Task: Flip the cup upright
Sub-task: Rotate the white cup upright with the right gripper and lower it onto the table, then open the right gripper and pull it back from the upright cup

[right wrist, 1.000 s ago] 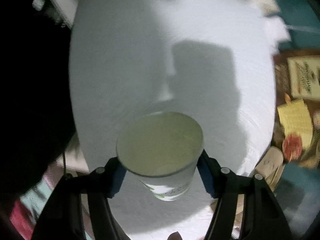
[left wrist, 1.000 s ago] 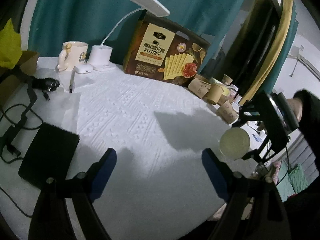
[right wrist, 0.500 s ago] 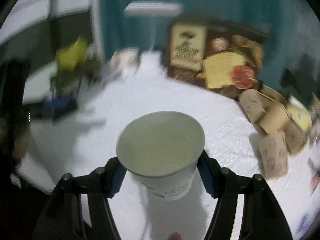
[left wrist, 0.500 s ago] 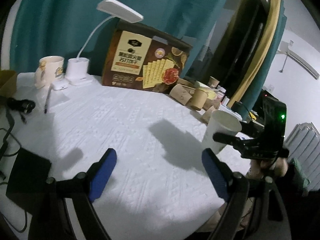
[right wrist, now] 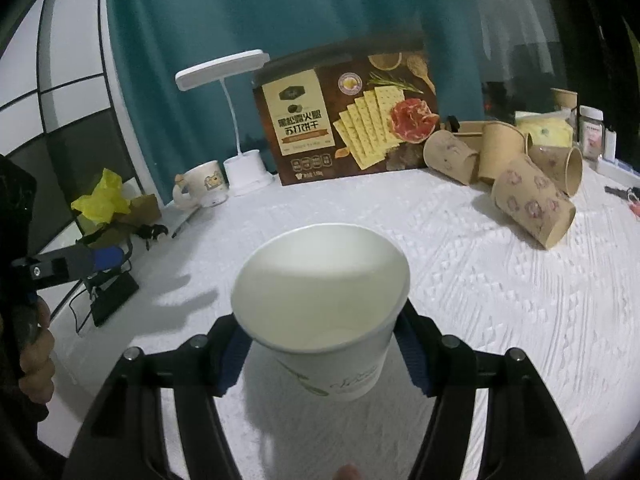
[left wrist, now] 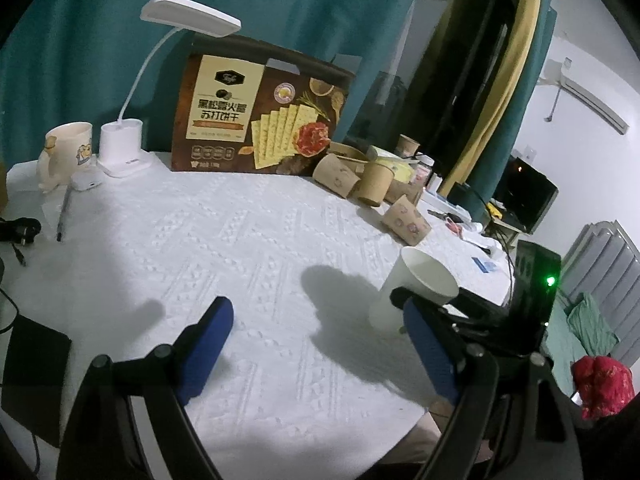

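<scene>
A white paper cup [right wrist: 324,312] with green print is held mouth-up between the blue pads of my right gripper [right wrist: 324,354], which is shut on it. In the left wrist view the same cup [left wrist: 416,292] stands tilted slightly, low over the white tablecloth [left wrist: 260,240] near the table's right edge, with the right gripper [left wrist: 416,312] behind it. My left gripper [left wrist: 320,344] is open with nothing between its fingers, over the near middle of the table.
Several brown paper cups [right wrist: 528,204] lie and stand at the back right. A cracker box [left wrist: 260,120], a white desk lamp [left wrist: 120,148] and a mug [left wrist: 68,152] line the back. A black device [left wrist: 32,372], cables and a pen lie at the left.
The right gripper rolled the cup from lying sideways to mouth-up and brought it down near the cloth. The left gripper drifted sideways, still open.
</scene>
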`<action>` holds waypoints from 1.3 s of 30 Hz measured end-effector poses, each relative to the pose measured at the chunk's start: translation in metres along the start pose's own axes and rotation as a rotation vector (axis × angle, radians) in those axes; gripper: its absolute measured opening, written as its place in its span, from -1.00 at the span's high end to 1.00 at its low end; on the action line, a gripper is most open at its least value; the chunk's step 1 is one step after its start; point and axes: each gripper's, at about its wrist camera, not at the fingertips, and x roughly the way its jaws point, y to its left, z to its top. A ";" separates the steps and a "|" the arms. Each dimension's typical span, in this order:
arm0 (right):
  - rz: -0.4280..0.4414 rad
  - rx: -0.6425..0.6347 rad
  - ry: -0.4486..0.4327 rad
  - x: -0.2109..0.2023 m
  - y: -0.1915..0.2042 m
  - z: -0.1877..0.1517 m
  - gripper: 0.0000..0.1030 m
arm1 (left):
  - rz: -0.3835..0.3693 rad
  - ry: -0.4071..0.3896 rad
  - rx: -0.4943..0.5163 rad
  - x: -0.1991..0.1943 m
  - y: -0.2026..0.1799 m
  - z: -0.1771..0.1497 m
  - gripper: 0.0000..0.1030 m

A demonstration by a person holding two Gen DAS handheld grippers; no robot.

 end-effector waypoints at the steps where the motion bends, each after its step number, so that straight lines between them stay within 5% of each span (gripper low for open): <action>1: -0.006 -0.001 0.002 0.001 -0.001 -0.001 -0.21 | -0.002 0.003 0.001 0.001 -0.001 0.000 -0.69; 15: -0.045 -0.043 0.023 0.006 0.004 -0.013 -0.25 | -0.004 0.019 0.011 0.004 -0.005 0.000 -0.69; 25: -0.073 -0.059 0.032 -0.002 0.006 -0.017 -0.56 | 0.000 0.011 0.018 -0.001 -0.006 -0.002 -0.69; 39: -0.149 -0.031 0.039 -0.075 0.005 -0.030 -0.57 | 0.108 -0.008 0.097 -0.012 -0.029 -0.021 -0.69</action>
